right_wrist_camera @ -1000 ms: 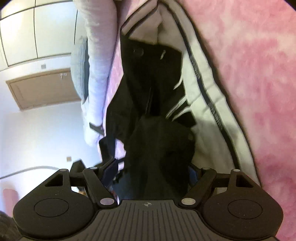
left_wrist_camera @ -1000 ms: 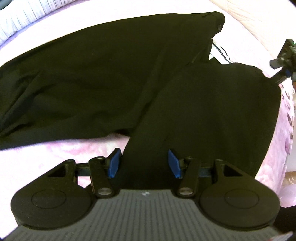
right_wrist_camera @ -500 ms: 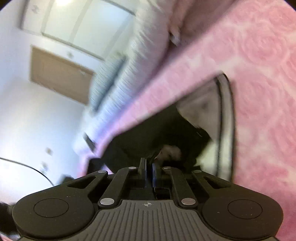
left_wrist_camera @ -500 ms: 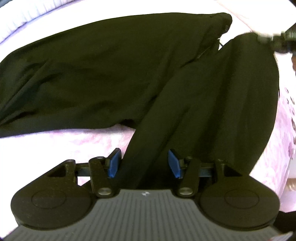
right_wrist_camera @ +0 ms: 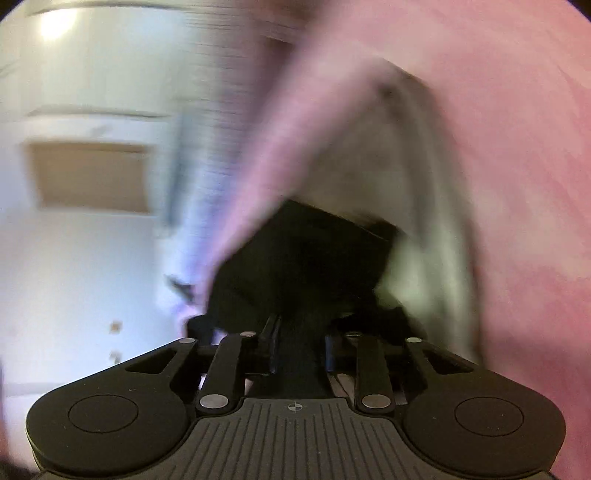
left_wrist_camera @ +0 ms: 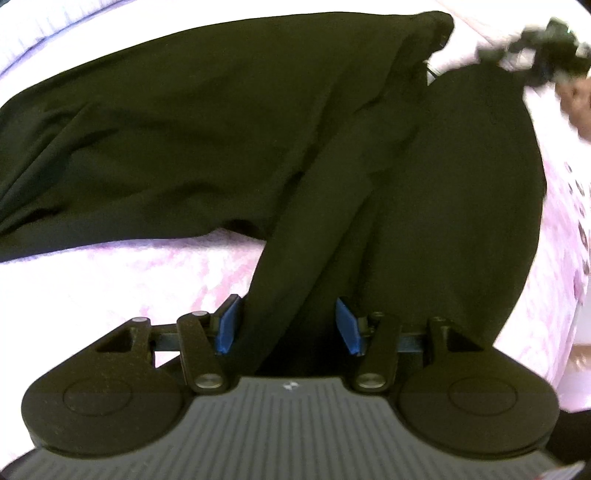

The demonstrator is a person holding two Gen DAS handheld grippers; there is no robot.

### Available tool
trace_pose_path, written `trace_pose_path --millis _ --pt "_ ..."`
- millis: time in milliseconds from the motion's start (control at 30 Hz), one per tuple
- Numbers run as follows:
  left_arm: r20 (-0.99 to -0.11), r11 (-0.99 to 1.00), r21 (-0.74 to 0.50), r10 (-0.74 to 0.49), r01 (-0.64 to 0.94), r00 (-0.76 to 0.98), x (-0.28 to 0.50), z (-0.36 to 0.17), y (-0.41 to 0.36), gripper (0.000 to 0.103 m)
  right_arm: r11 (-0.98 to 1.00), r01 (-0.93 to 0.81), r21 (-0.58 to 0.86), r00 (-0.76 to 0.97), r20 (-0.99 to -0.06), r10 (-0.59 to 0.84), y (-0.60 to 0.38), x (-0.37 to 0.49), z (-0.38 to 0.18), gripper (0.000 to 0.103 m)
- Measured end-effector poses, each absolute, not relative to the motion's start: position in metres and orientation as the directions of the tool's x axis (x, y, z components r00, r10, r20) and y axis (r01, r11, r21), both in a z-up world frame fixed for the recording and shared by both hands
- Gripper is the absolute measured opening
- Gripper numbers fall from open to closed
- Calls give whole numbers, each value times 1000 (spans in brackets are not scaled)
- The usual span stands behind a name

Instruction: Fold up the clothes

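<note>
Black trousers lie spread on a pink bedspread. One leg runs from the far right down to my left gripper, which points steeply down. Cloth fills the gap between its blue pads, and creases converge there. At the top right, blurred, my right gripper holds up the far end of that leg. In the right wrist view the right gripper has black cloth pinched between narrow jaws that are opening slightly. The picture there is motion-blurred.
A pale garment with dark trim lies on the bedspread beyond the black cloth. Striped bedding lies along the far left edge. A person's hand shows behind the right gripper. A white wall with a wooden panel stands to the left.
My right gripper went from wide apart to closed on the trouser end, then lifted and carried it up and away. The leg pulled taut. My left gripper stayed put.
</note>
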State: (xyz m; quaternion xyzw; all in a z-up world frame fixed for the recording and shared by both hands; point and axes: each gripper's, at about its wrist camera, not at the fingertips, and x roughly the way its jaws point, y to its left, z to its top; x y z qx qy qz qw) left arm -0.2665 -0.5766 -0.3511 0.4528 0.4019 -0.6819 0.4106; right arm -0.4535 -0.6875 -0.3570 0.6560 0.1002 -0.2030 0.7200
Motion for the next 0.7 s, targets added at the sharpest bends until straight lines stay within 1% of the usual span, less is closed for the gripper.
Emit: trace_pose_path --millis 33,67,100,133,233,300,333,400,467,533,567,633,700 --pt "-948 -344 -173 -194 923 -251 -266 -351 -575 50 143 378 915 920 -353 -172 -685 -450 -339 13" --pt "-950 -338 -173 -192 925 -248 -265 -352 -575 50 229 329 916 939 -293 -177 -683 -447 -321 13" --pt "-951 -332 -173 -189 927 -245 -264 -354 -574 50 274 333 902 940 -293 -176 -678 -446 -310 13" --pt "-952 -327 -173 -186 929 -242 -263 -355 -574 50 298 375 878 926 -339 -166 -674 -446 -307 13" --pt "-956 -311 -170 -180 935 -234 -261 -358 -573 50 225 591 775 806 -576 -136 -664 -450 -336 14" --pt "-956 -308 -166 -182 937 -230 -262 -357 -575 50 167 705 689 708 -696 -119 -659 -458 -357 14" --pt "-955 -311 -166 -185 936 -231 -261 -354 -575 50 134 753 644 657 -745 -110 -655 -462 -366 14" --pt "-954 -312 -164 -191 936 -231 -259 -350 -574 50 106 760 641 650 -750 -123 -641 -471 -369 15" --pt "-954 -302 -159 -199 940 -225 -250 -345 -569 50 96 759 643 650 -746 -141 -625 -479 -366 29" --pt "-954 -291 -153 -207 944 -218 -242 -340 -564 50 121 762 637 648 -747 -149 -609 -477 -363 64" --pt "-954 -283 -149 -209 947 -212 -238 -338 -561 50 136 767 627 642 -754 -142 -603 -472 -360 69" --pt "-961 -258 -126 -208 958 -182 -227 -337 -552 50 177 772 610 630 -771 -94 -584 -470 -355 70" --pt "-967 -233 -98 -207 968 -148 -217 -333 -542 50 241 796 555 578 -816 -30 -573 -462 -361 70"
